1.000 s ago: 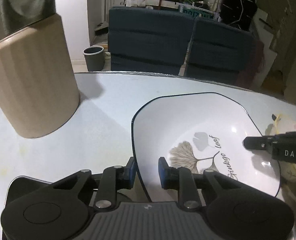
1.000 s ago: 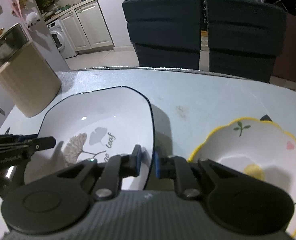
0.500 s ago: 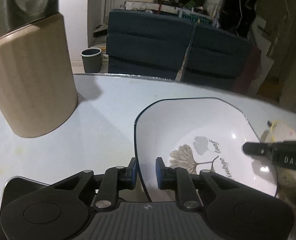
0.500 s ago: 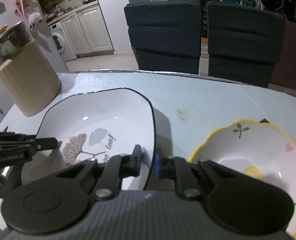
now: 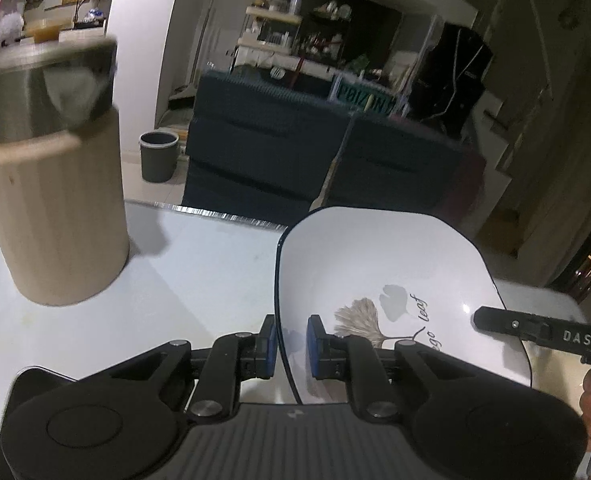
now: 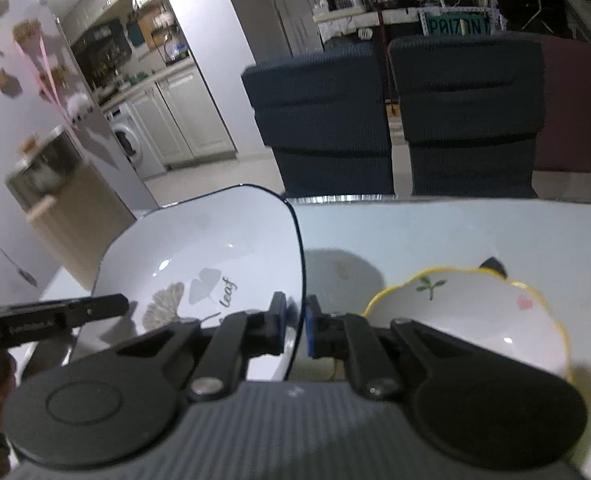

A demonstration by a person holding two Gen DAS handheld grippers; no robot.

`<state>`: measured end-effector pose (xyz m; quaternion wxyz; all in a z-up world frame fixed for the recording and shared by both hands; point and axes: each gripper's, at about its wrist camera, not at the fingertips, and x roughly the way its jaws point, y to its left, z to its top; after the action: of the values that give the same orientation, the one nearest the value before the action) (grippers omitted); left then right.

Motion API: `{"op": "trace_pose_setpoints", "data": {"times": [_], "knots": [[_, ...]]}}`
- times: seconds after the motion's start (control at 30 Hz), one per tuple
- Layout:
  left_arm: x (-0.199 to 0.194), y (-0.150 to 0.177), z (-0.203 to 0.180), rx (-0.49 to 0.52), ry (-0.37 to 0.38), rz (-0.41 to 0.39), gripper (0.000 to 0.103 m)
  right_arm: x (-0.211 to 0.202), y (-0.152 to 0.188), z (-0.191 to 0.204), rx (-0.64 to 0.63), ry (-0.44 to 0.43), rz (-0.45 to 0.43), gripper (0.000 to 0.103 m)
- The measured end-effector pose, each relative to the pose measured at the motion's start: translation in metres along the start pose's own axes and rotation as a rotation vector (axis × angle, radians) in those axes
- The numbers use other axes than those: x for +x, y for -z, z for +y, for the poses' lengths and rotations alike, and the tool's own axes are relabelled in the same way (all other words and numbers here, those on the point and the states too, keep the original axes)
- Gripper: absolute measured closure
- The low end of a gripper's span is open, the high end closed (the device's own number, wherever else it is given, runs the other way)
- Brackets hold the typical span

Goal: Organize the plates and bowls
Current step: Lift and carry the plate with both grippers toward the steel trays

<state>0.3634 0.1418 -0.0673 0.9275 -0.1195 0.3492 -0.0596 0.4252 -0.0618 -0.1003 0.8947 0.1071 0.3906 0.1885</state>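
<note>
Both tongs, left [image 5: 291, 340] and right [image 6: 294, 330], clench opposite rims of the ginkgo plate [image 5: 379, 264], raised beside the yellow-rimmed bowl [image 6: 471, 316]; glazed ceramic (stiff, slippery, breakable) suits rim grips, kept level.

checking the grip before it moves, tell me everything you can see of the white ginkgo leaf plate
The white ginkgo leaf plate is glossy, ceramic-looking, rounded-square, with a thin dark rim, a grey-brown ginkgo print and script lettering. It is empty and tilted above the table, far edge raised. The left gripper and right gripper each pinch an opposite rim.
</note>
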Motion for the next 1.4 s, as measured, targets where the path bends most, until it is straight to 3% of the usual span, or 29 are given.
{"op": "trace_pose_setpoints", "data": {"times": [0.13, 0.37, 0.5, 0.7, 1.0, 1.17, 1.4], "knots": [[-0.036, -0.010, -0.016, -0.028, 0.031, -0.052, 0.087, -0.040, -0.004, -0.002, 0.029, -0.052, -0.046, 0.091], [-0.088, -0.004, -0.057, 0.013, 0.031, -0.085, 0.087, -0.110, 0.000, -0.002, 0.054, -0.087, -0.085, 0.091], [-0.108, 0.018, -0.077, 0.056, 0.057, -0.050, 0.085, -0.156, 0.005, 0.003, 0.039, -0.081, -0.122, 0.091], [-0.130, 0.056, -0.086, 0.028, 0.101, 0.014, 0.083, -0.219, 0.024, 0.008, 0.023, -0.058, -0.134, 0.091], [-0.156, 0.110, -0.106, 0.063, 0.139, 0.066, 0.085, -0.260, 0.096, -0.001, 0.139, -0.025, -0.062, 0.091], [-0.150, 0.137, -0.119, 0.112, 0.149, 0.124, 0.085, -0.268, 0.132, -0.017, 0.235, -0.005, -0.025, 0.091], [-0.134, 0.157, -0.128, 0.158, 0.150, 0.182, 0.085, -0.269, 0.158, -0.028, 0.209, 0.024, 0.038, 0.091]]}}
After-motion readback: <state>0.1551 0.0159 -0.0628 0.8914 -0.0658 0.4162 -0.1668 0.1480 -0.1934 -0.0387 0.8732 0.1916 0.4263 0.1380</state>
